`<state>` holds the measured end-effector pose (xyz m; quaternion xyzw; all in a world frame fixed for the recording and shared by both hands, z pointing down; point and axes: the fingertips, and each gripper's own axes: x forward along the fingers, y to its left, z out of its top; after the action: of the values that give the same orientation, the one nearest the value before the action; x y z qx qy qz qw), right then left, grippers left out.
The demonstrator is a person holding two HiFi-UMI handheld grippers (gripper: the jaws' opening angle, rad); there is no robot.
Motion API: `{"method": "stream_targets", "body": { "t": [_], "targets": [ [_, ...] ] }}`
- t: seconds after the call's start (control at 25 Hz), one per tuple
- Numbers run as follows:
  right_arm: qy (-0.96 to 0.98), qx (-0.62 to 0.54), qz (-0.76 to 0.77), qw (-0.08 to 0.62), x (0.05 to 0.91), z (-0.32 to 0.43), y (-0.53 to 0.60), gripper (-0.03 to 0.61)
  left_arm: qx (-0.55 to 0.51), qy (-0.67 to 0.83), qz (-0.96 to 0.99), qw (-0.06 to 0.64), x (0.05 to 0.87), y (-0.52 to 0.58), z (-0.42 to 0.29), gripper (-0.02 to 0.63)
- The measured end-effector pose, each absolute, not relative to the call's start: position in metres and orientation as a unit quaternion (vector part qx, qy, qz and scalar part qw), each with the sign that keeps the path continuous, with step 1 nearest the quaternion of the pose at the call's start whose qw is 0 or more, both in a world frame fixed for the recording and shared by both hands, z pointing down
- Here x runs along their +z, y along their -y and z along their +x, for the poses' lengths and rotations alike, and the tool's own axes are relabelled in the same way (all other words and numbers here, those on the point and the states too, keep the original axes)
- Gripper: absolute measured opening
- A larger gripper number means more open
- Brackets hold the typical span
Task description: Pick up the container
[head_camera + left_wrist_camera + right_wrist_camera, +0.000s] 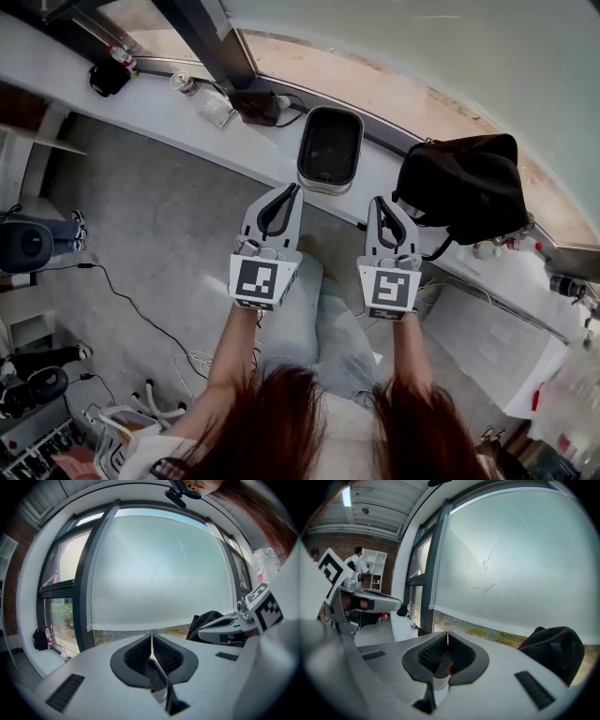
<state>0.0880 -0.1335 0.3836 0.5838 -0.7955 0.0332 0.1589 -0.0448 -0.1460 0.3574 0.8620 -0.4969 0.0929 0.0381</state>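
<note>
Holds the left gripper out over the grey floor, jaws pressed together tip to tip, with nothing pinched. Holds the right gripper just beside it on the right, closed tip to tip in the same way and equally empty. Aims both toward the far side, at the white sill under the window, with bare forearms stretched out behind the marker cubes.

Places the container, a dark oblong tray with a pale rim, flat on that sill, just beyond the left gripper's tips and slightly to their right. Leaves it gripped by neither pair of jaws. Cannot tell from the head view whether the left tips touch its near corner.

Sets a black bag on the sill to the right of the container, just beyond the right gripper. Lines up, farther left along the sill, a dark box with a cable, a cup, a black pouch and a bottle.

Shows, at the far left of the right gripper view, a person standing by white shelves. Trails a thin black cable across the near left floor.
</note>
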Motion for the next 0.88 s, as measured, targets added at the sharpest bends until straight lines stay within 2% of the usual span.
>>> {"method": "stream_targets", "body": {
  "t": [0.88],
  "targets": [
    [0.785, 0.096, 0.572, 0.219, 0.549, 0.075, 0.171, 0.026, 0.128, 0.502, 0.849, 0.101, 0.532, 0.193, -0.079, 0.018]
  ]
}}
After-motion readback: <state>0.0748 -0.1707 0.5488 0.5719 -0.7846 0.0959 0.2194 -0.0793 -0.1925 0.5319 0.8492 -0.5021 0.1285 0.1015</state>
